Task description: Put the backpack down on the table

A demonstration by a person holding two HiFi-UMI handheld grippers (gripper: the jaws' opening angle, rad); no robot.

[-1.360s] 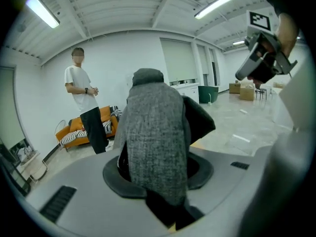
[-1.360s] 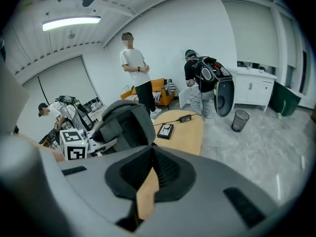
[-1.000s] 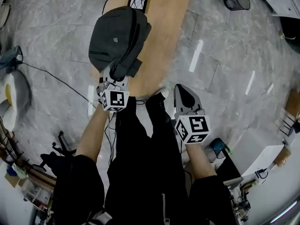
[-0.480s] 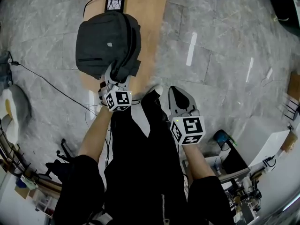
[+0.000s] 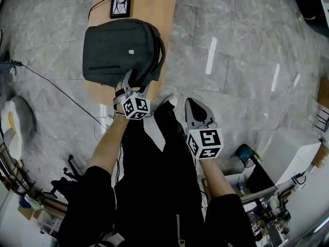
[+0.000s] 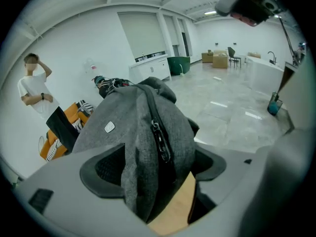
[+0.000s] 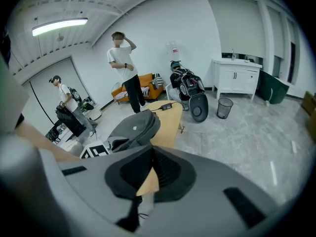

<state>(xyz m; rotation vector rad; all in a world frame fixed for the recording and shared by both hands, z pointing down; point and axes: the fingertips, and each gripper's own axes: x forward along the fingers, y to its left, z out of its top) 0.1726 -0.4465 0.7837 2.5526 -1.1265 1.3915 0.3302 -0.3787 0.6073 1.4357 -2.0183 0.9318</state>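
Backpack (image 5: 121, 48) on table (image 5: 159, 4), black device (image 5: 120, 5) beyond

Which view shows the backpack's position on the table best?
The head view: the whole backpack lies on the table, seen from above. The left gripper view shows only its near end, close up; the right gripper view shows it small and partly hidden.

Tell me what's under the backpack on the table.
The backpack lies on the wooden table, whose top shows beyond it and at its near edge. The part it covers is hidden, so I can't tell whether anything else lies beneath.
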